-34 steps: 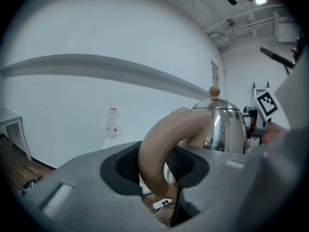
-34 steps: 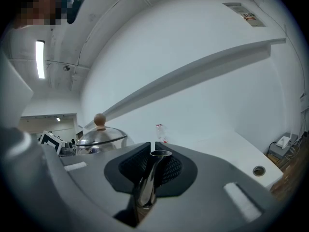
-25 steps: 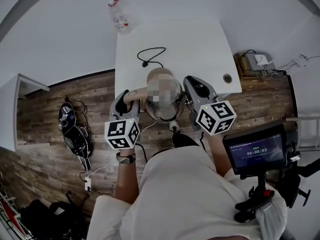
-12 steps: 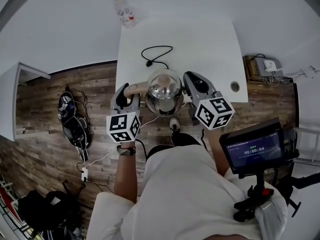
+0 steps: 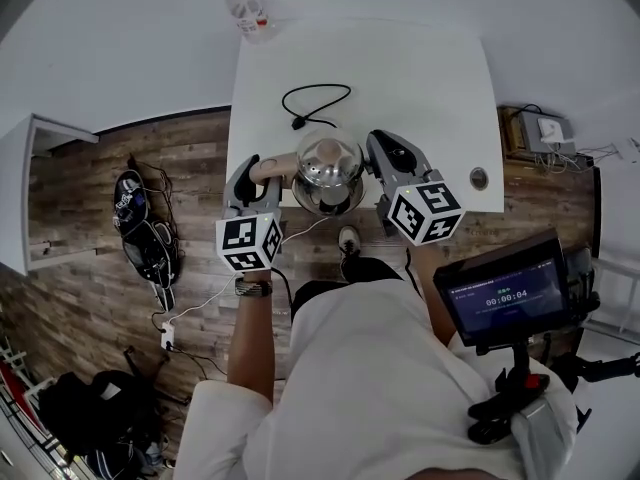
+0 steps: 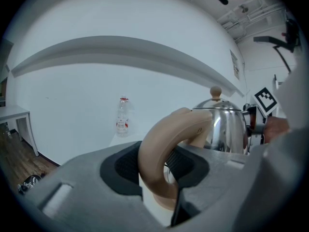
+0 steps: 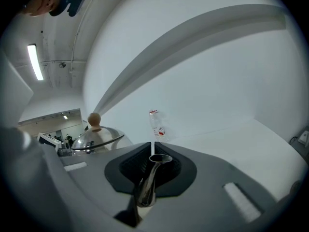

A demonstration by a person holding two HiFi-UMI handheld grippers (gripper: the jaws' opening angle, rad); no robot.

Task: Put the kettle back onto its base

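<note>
Left gripper (image 6: 159,168): jaws clamped on kettle (image 6: 227,129) handle (image 6: 169,129).
Right gripper (image 7: 151,168): jaws just closed tighter, clamped on spout (image 7: 145,190).
Cord (image 5: 315,103): far on desk (image 5: 420,88), head view only.

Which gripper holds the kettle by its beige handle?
The left gripper: its pads clamp the curved beige handle. The right gripper is instead on the thin metal spout, where its jaws have just been closing.

We've got the kettle (image 5: 327,168) gleaming in mirror-polished metal, its spout (image 7: 147,180) equally glossy, its handle (image 6: 166,149) smooth matt beige plastic. The table (image 5: 420,78) looks matt white, the floor (image 5: 120,298) grainy wood.
</note>
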